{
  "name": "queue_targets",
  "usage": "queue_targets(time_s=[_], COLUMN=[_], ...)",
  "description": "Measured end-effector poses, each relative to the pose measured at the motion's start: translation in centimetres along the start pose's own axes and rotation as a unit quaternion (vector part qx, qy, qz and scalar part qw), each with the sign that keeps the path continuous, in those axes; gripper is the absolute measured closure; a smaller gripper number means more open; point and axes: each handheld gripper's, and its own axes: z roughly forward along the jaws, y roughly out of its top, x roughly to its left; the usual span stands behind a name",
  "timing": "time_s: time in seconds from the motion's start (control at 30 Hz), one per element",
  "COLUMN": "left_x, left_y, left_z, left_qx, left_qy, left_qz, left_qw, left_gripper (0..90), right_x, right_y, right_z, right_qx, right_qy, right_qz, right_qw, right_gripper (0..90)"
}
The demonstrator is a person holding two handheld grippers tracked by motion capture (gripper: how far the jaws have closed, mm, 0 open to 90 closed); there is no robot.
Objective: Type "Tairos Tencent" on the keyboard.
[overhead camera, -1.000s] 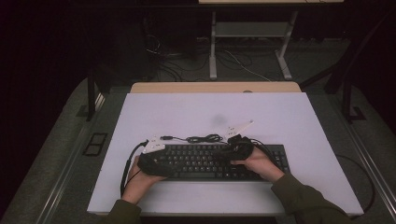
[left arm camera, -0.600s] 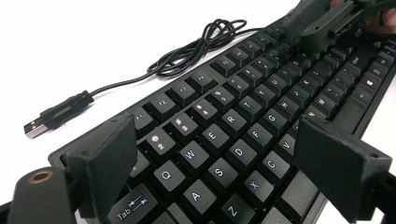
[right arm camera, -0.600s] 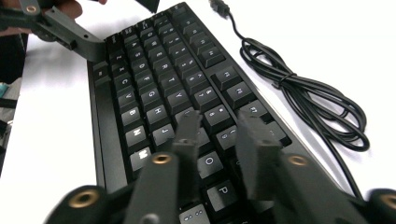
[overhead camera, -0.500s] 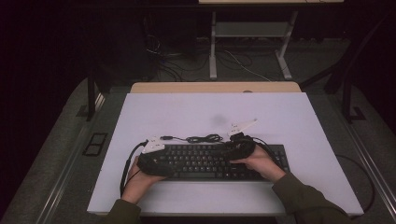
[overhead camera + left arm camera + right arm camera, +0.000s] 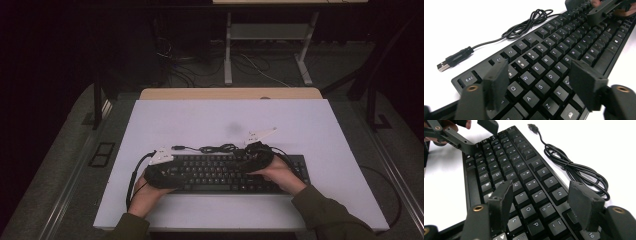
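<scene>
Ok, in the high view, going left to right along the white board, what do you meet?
Left gripper → USB plug → coiled cable → right gripper → the keyboard's right end.

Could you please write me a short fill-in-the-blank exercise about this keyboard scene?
1. Both grippers hover over a black ____.
2. The coiled cable behind the keyboard ends in a ____ plug.
3. The left gripper has its jaws ____, nothing gripped between them.
4. The keyboard lies on a ____ board.

Missing words: keyboard; USB; open; white
</scene>
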Motion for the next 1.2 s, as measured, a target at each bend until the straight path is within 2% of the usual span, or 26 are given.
queue_targets(time_s=[0.17,0.5,0.53,1.2], left_x=[0.14,0.44,0.48,0.37], left_y=[-0.13,-0.19,-0.19,-0.10], left_z=[-0.13,-0.31,-0.31,0.53], left_qx=[0.006,0.018,0.019,0.030], left_qy=[-0.002,-0.019,-0.021,-0.027], left_qz=[-0.002,-0.010,-0.011,-0.014], left_qw=[1.0000,0.9996,0.9995,0.9991], left_gripper=[49.2,87.7,89.3,89.4], right_x=[-0.05,-0.08,-0.08,-0.05], right_y=[0.00,-0.01,0.00,0.01], right_z=[-0.05,-0.09,-0.10,-0.13], right_qx=[-0.002,-0.004,-0.004,-0.005], right_qy=[-0.007,-0.012,-0.013,-0.016], right_qz=[0.000,0.001,0.001,0.000], right_qw=[1.0000,0.9999,0.9999,0.9999], right_gripper=[34.6,33.8,33.8,33.7])
